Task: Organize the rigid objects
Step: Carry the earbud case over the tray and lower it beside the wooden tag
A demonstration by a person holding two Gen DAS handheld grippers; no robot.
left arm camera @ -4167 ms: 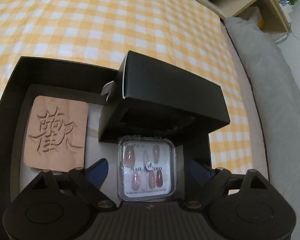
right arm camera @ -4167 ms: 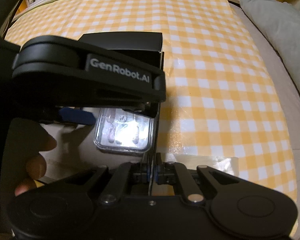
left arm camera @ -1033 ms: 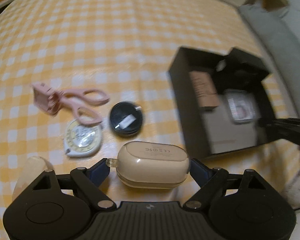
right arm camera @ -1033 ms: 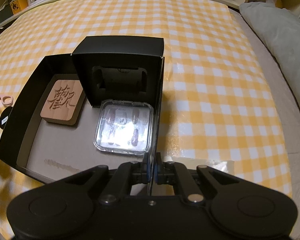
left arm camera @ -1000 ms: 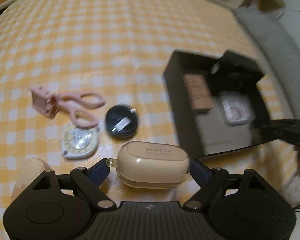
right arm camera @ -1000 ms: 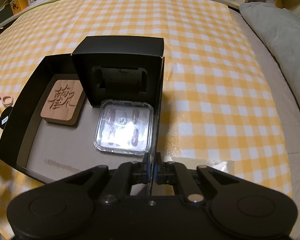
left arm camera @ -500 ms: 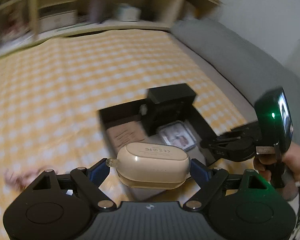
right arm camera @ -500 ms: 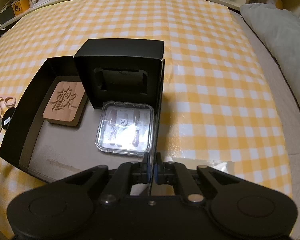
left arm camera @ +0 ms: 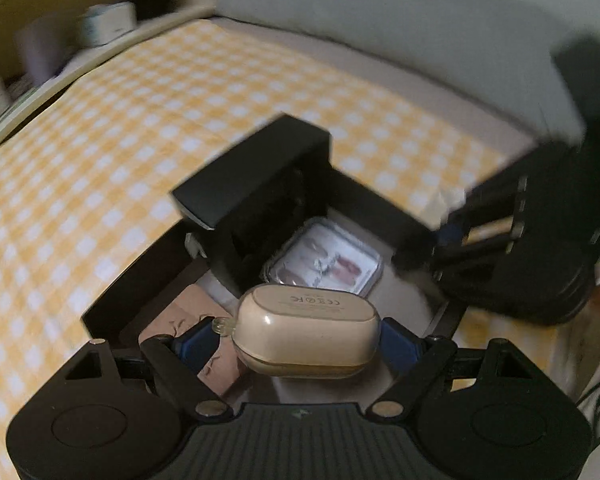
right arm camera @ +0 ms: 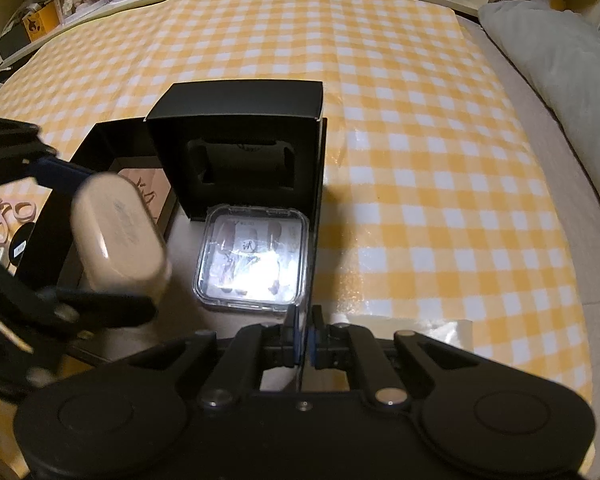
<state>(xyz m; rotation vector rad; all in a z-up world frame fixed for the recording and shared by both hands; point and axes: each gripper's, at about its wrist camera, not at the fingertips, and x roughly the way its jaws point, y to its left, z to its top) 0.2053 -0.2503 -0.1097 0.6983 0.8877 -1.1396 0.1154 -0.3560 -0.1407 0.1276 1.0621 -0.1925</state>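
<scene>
The left gripper [left arm camera: 306, 338] pinched the beige case [left arm camera: 307, 330] above the black box [right arm camera: 100, 148], while the right gripper [right arm camera: 303, 344], fingers pressed together, pinned the box's six-o'clock wall steady.

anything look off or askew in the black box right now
Nothing is spilled or damaged. One oddity: the smaller black box stands tipped on its side inside the open black box, its cut-out insert facing the clear nail case, which lies flat. The beige case is held above the box in the left tool.
</scene>
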